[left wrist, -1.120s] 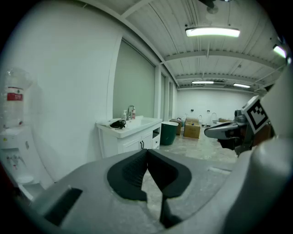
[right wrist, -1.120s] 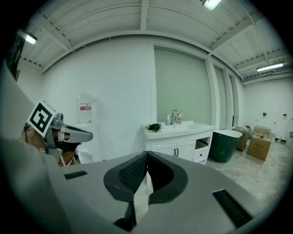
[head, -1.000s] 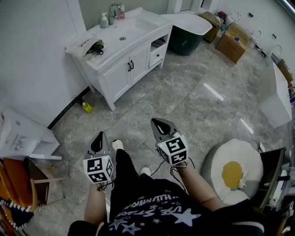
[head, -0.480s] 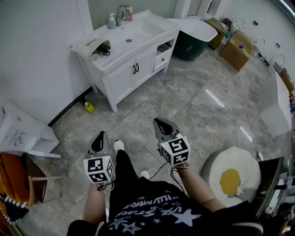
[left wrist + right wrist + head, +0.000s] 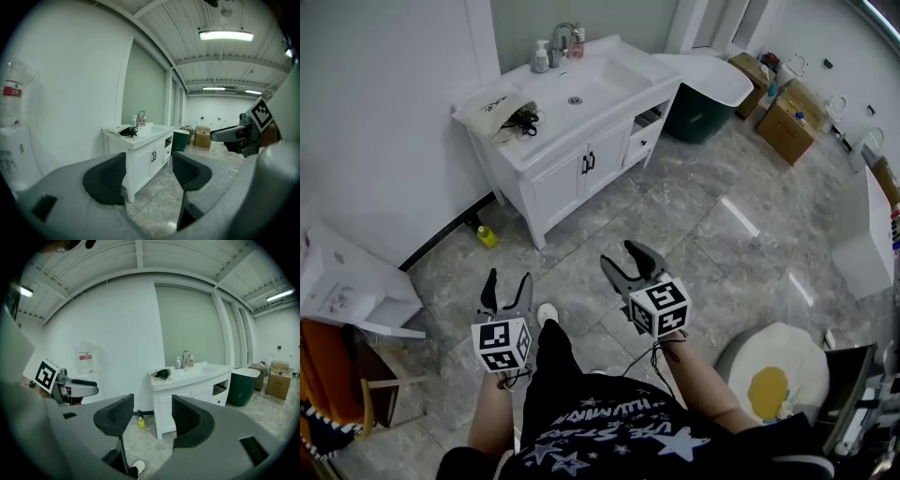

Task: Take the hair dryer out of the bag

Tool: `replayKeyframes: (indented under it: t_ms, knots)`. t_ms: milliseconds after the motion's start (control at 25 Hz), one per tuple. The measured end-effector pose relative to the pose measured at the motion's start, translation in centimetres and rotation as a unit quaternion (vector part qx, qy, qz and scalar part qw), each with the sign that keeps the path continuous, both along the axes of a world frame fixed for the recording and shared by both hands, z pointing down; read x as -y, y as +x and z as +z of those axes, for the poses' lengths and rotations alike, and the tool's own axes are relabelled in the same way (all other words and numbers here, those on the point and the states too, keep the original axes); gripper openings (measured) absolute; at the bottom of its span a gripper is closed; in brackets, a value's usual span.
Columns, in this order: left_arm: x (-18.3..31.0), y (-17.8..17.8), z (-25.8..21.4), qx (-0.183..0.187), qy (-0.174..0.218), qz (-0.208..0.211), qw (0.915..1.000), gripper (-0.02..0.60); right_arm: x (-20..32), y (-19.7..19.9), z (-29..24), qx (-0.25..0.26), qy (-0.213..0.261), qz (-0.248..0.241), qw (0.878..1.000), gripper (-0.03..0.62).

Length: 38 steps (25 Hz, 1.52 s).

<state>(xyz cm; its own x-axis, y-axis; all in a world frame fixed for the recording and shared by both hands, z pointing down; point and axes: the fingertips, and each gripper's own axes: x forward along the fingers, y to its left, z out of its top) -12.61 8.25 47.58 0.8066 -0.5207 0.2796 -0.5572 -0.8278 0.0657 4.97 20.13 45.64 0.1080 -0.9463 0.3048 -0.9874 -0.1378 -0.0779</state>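
1. The jaws of your left gripper (image 5: pixel 507 283) are opening, and nothing stands between them.
2. Your right gripper (image 5: pixel 625 260), at 3 o'clock of it, is also opening and empty.
3. The black hair dryer (image 5: pixel 525 119) lies at the mouth of the white bag (image 5: pixel 495 103) on the vanity (image 5: pixel 562 187), at 12 o'clock from your left gripper and well apart from it.

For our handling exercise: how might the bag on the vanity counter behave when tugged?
The bag lies flat and rumpled, so probably floppy. It looks thin, likely light, so it may slide on the smooth counter.
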Motion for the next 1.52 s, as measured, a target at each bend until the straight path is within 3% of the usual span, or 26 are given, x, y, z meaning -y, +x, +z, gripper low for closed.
replayKeyframes:
  t_ms: [80, 240, 720, 920, 1120, 1320, 1520]
  knots:
    - [2.3, 1.3, 0.7, -0.004, -0.013, 0.004, 0.9999, 0.339, 2.3, 1.2, 0.3, 0.012, -0.005, -0.003, 1.0, 0.283]
    - [7.6, 3.8, 1.6, 0.012, -0.042, 0.009, 0.999, 0.359, 7.4, 3.6, 0.0, 0.025, -0.016, 0.001, 1.0, 0.316]
    - [24.0, 7.5, 1.6, 0.044, -0.032, 0.017, 0.9984, 0.359, 24.4, 8.4, -1.1, 0.019, -0.031, 0.022, 0.999, 0.316]
    - [28.6, 9.1, 1.8, 0.048, -0.025, 0.03, 0.9981, 0.359, 28.9, 9.7, -1.4, 0.003, -0.038, 0.027, 0.999, 0.314]
    - [30.9, 12.2, 2.4, 0.076, -0.012, 0.047, 0.9959, 0.357, 31.6, 11.6, -0.4, 0.01, -0.052, 0.032, 0.998, 0.305]
    - [33.5, 15.3, 2.4, 0.101, 0.015, 0.03, 0.9943, 0.357, 35.9, 13.8, 0.5, 0.01, -0.06, -0.001, 0.998, 0.304]
    - [36.8, 18.4, 3.9, 0.126, 0.01, -0.013, 0.9919, 0.336, 41.9, 16.3, 0.8, 0.013, -0.065, -0.069, 0.995, 0.302]
